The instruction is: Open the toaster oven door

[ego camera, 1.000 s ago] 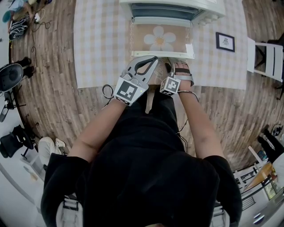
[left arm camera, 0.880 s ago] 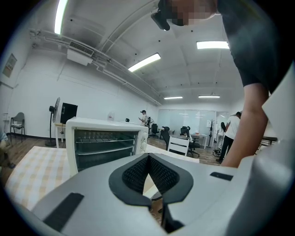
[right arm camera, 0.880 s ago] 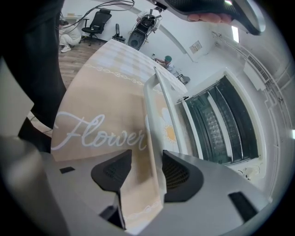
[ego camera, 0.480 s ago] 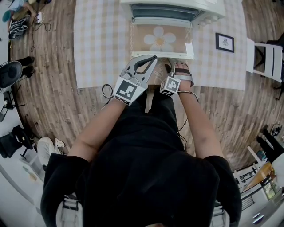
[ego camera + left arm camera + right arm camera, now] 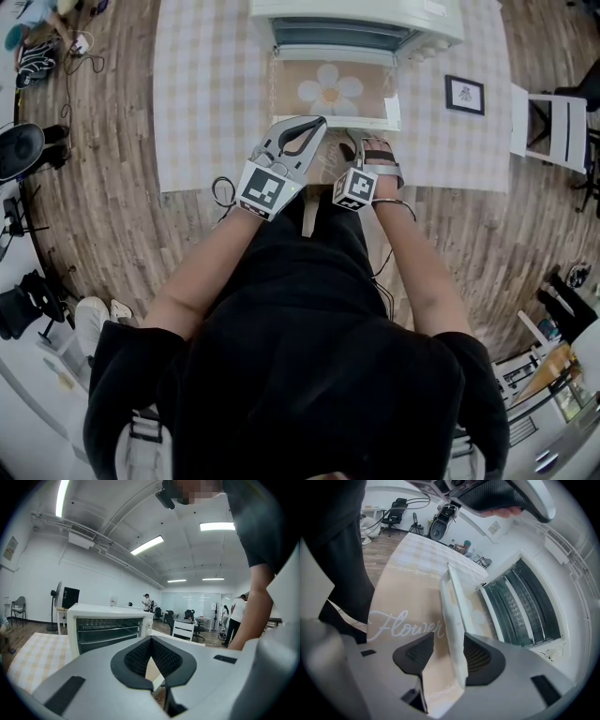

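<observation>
Toaster oven door (image 5: 405, 603) is seen folded down flat, with "Flower" printed on it. Its white handle (image 5: 455, 613) is straddled by the right gripper (image 5: 447, 654) jaws, held apart. Left gripper (image 5: 151, 643) jaws are pressed together on nothing, with the toaster oven (image 5: 107, 626) beyond them.

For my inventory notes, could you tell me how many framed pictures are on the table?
1: the framed picture sits right of the toaster oven, which might hide others.

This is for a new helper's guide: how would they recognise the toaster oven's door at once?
On the checkered tablecloth stands a white toaster oven. Its door lies folded down flat in front, the only beige panel bearing a large white flower.
</observation>
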Available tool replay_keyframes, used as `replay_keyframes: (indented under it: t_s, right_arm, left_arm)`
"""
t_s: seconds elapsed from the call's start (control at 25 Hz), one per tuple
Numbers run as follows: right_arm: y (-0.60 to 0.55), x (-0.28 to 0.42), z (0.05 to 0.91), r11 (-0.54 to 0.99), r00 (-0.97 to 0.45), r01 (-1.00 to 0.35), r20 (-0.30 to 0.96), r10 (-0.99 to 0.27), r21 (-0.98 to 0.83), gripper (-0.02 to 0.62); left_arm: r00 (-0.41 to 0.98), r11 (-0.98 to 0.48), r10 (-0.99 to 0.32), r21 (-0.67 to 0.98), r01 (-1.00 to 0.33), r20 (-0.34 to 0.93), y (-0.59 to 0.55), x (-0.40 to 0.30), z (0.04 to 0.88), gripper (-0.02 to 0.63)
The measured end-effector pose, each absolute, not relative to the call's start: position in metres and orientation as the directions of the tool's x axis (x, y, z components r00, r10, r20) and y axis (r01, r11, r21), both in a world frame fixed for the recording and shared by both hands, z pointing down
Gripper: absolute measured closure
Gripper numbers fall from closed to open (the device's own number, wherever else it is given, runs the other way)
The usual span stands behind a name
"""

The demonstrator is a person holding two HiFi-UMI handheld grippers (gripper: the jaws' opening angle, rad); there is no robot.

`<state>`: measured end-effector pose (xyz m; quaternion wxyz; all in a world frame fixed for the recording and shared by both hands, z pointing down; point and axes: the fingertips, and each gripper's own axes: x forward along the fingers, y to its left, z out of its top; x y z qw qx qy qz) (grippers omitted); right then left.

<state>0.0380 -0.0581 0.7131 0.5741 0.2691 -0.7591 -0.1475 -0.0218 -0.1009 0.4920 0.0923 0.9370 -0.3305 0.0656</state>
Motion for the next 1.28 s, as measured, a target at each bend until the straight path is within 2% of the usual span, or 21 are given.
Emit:
replay_keyframes:
  t_s: [0.32, 0.88, 1.08, 1.28]
  right_arm:
    - [-0.065, 0.036, 0.657, 0.792, -0.288, -0.328, 0.744, -0.603, 0.516, 0.388]
    - [-0.116, 0.027, 0.530, 0.667, -0.418, -0.644, 0.559, -0.716, 0.374, 0.401]
    - [-0.126, 0.023, 0.476, 0.630, -0.483, -0.717, 0.440, -0.757, 0.299, 0.444]
    - [-0.129, 0.024, 0.430, 0.623, -0.545, -0.751, 0.329, -0.772, 0.218, 0.519]
  left_arm:
    - [0.767, -0.770, -0.616, 0.070, -0.635, 0.183, -0.113, -0.026, 0.480, 0.592]
    - [0.754, -0.758, -0.637, 0.044, -0.651, 0.161, -0.123, -0.026, 0.451, 0.592]
    - [0.753, -0.754, -0.646, 0.047, -0.655, 0.128, -0.123, -0.027, 0.431, 0.592]
    - [0.750, -0.751, -0.654, 0.038, -0.659, 0.099, -0.126, -0.029, 0.410, 0.592]
